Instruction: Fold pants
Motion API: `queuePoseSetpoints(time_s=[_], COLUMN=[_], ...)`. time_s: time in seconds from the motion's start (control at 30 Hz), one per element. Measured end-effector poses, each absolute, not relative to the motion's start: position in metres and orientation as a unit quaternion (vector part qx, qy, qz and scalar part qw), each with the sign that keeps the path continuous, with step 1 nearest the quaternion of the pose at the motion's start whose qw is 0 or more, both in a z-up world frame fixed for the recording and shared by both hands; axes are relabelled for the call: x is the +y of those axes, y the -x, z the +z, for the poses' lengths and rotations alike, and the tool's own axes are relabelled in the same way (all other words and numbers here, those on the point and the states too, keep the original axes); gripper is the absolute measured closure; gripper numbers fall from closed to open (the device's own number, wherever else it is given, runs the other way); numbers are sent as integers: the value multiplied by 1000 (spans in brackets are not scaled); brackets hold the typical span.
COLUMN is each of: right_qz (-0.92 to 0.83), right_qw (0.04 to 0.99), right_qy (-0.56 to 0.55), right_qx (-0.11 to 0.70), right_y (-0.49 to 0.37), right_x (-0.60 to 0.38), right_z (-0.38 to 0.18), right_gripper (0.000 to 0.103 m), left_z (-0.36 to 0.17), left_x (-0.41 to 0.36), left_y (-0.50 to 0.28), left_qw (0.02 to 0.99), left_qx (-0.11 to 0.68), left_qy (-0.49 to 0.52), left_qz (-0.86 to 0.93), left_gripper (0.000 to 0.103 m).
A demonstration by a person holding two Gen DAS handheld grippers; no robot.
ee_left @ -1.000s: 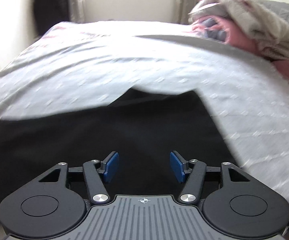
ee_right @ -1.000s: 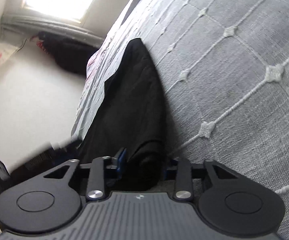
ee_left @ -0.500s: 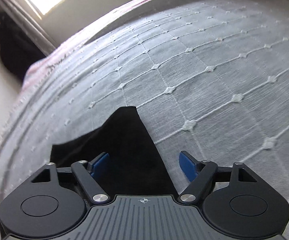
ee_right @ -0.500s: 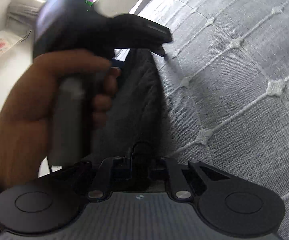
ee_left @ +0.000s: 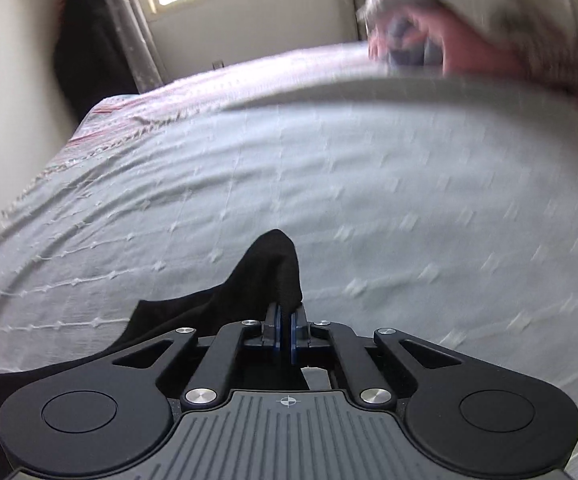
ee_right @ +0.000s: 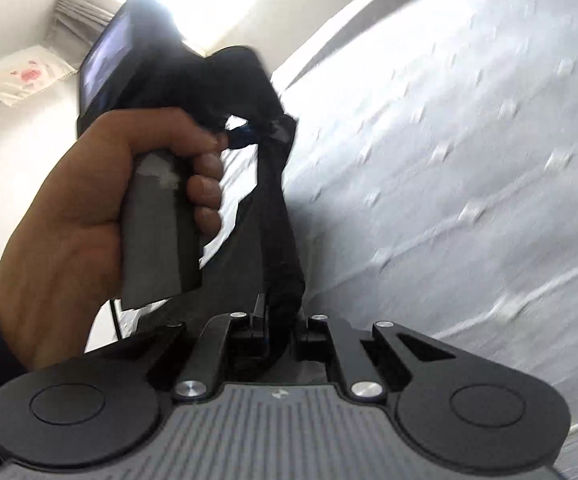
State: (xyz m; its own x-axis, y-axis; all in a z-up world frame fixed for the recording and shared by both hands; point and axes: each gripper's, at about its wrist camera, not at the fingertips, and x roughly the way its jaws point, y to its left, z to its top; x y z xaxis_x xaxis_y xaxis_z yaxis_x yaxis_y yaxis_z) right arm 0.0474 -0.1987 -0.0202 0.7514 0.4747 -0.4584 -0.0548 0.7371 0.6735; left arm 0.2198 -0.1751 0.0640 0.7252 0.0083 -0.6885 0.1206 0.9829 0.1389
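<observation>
Pants (ee_left: pixel 277 276) are pinched in both closed jaws, lifted at 12 o'clock over bed (ee_left: pixel 369 200); folding is judged barely begun.

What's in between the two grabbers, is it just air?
No. In the right wrist view a strip of the black pants stretches from the right gripper up to the left gripper, both jaws pinched on it.

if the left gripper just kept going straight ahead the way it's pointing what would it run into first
Probably the grey bedspread. The left gripper is shut on the black pants, whose bunched cloth leads it; depth is blurred, so that is a guess.
</observation>
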Motion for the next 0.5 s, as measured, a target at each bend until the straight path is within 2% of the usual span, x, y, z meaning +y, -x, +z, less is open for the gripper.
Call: queuePoseSetpoints(time_s=[0.13, 0.3, 0.5], right_qz=[109, 52, 80], right_qw=[908, 943, 966], right_qy=[-294, -227, -134], right_qx=[279, 239, 204], right_y=[-30, -7, 4], right_x=[-240, -279, -237], right_z=[4, 27, 36], right_gripper=[48, 48, 48], left_z=[91, 106, 108], left_x=[-193, -213, -180], left_y=[-208, -186, -189], left_qw=[934, 932, 936], left_qx=[350, 330, 315], left_qy=[-8, 33, 38], left_qz=[-78, -144, -153], left_gripper=[101, 101, 101])
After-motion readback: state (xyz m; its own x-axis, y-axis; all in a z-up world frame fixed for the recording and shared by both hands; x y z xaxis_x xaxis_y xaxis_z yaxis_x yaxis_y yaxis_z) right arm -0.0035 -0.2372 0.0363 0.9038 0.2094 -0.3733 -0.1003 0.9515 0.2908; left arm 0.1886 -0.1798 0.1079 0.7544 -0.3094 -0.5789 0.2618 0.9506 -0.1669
